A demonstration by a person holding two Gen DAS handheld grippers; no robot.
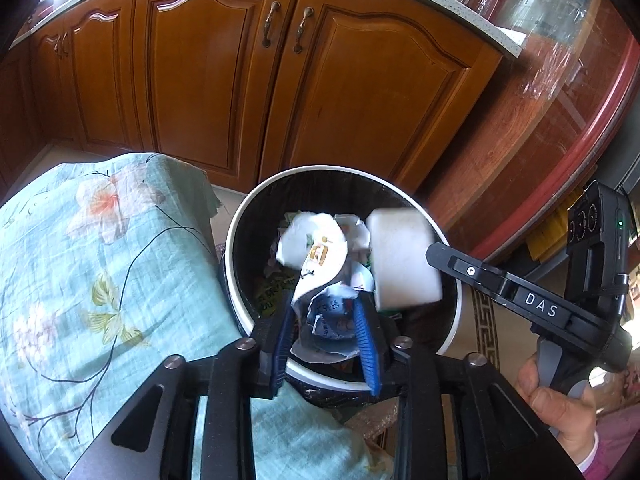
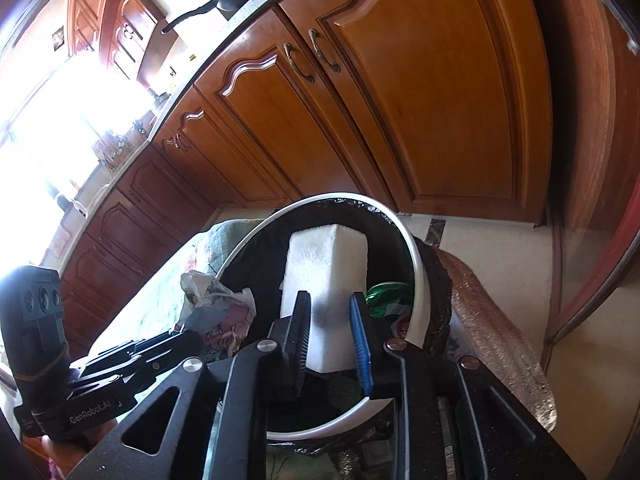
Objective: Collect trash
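A round white-rimmed trash bin [image 1: 240,216] with a black liner stands on the floor below both grippers; it also shows in the right wrist view [image 2: 414,256]. My left gripper [image 1: 325,304] is shut on a crumpled white wrapper [image 1: 316,248] and holds it over the bin. My right gripper [image 2: 330,304] is shut on a white foam block [image 2: 324,264], held over the bin's opening; the block also shows in the left wrist view [image 1: 404,256]. Trash lies inside the bin, with a green wrapper [image 2: 386,298] visible.
A table with a teal floral cloth [image 1: 100,272] stands left of the bin. Wooden kitchen cabinets [image 1: 248,80] rise behind it. A red-framed glass door [image 1: 560,100] is at the right. A foil-wrapped surface [image 2: 504,340] lies right of the bin.
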